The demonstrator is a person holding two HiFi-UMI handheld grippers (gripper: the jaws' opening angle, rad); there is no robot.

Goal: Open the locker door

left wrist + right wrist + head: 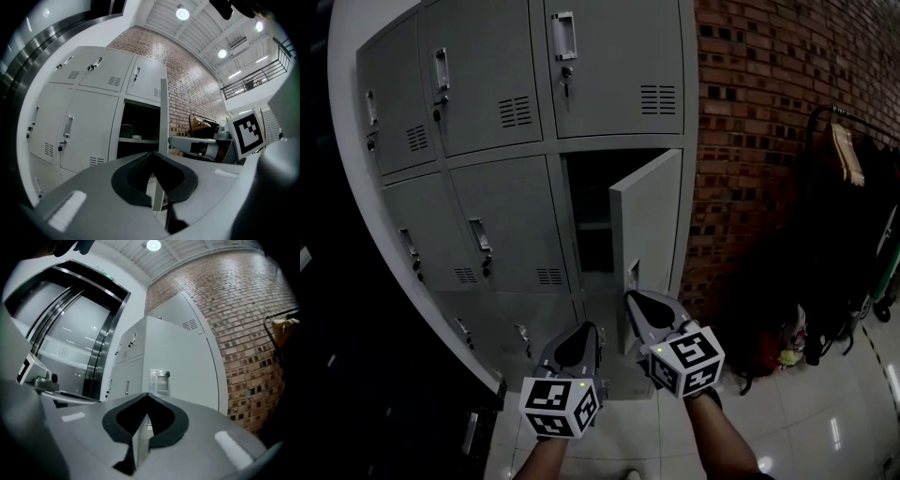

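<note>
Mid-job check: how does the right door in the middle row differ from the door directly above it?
The middle-row right door stands swung out, baring a dark compartment with a shelf; the top-right door sits shut in its frame. The top-right door shows vent slots and a lock under its handle; on the middle-row right door the head view shows neither. Both are plain grey metal.

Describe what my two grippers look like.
The left gripper and right gripper match: light grey, pointed shells with black padded linings inside. Each carries a white cube, the left cube and right cube, printed with black square markers and showing a small green light. No sleeves show on the forearms.
</note>
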